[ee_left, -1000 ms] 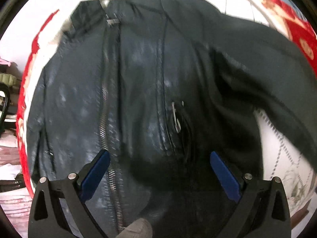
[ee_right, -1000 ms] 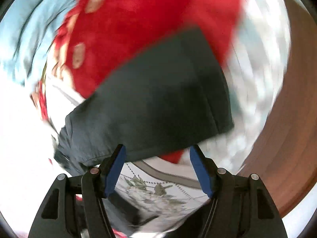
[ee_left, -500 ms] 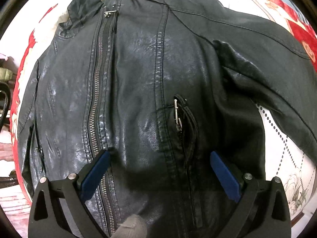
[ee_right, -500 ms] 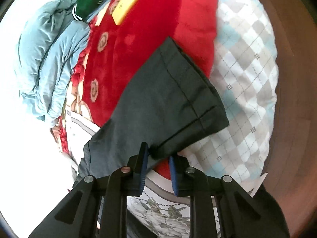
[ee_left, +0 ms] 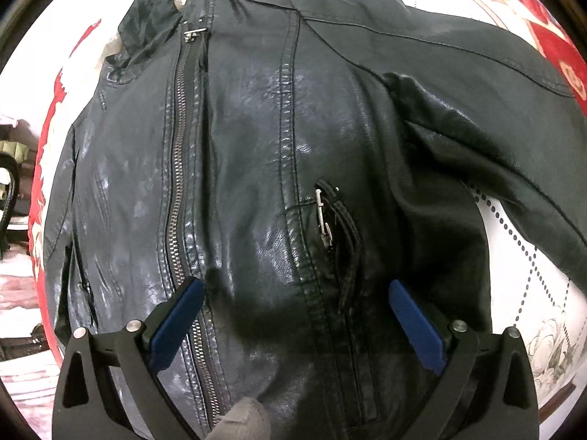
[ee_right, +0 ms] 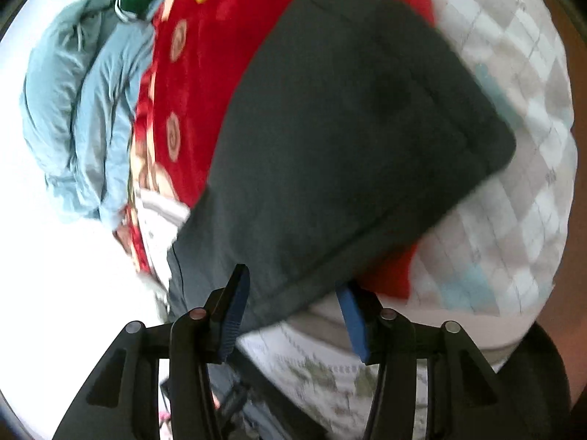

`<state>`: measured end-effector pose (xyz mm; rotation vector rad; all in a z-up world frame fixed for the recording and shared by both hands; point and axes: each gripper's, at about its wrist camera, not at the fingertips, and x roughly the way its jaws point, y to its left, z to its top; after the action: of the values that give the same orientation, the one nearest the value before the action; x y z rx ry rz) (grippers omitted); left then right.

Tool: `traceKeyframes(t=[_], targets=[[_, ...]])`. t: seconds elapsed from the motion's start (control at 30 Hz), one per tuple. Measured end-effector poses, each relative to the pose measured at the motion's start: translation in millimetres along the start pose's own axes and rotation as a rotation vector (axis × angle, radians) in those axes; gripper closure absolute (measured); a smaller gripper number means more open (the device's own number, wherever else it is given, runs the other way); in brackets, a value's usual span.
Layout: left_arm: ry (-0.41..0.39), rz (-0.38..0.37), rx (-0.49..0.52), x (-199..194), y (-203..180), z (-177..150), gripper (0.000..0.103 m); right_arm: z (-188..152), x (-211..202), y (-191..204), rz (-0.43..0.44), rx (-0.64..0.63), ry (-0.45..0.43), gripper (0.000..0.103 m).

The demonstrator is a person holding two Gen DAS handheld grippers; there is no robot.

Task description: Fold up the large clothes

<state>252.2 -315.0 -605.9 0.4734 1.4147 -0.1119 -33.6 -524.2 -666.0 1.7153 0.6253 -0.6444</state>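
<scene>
We judge the black leather jacket (ee_left: 256, 183), spread zipped across the bed (ee_left: 532, 293), heavy, slick and stiffish, best pinched at its sleeve cuff (ee_right: 367, 128), which our spread right hand-held gripper (ee_right: 293, 311) straddles, while the left hand-held gripper (ee_left: 293, 315) hovers spread over the hem.

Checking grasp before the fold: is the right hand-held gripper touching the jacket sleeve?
Cannot tell. In the blurred right wrist view the right hand-held gripper has its jaws spread around the sleeve edge; neither contact nor gap is plain.
</scene>
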Motion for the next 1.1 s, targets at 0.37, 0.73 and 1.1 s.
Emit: traceKeyframes(t=[0.37,0.73,1.1], targets=[[0.002,-0.008,-0.010,-1.9,-4.2,7.3,0.000,2.4,3.8,19.2,0.118,-0.040,-0.068,0.068],[-0.004,-0.047,-0.063,7.0,11.5,0.9,0.000,29.9,75.1,44.3,0.222,-0.096,-0.031,0.083],[-0.096,-0.022,-0.171,-33.9,75.5,18.4,0.000,-12.1,-9.0,163.4,0.165,-0.397,-0.190,0.100]])
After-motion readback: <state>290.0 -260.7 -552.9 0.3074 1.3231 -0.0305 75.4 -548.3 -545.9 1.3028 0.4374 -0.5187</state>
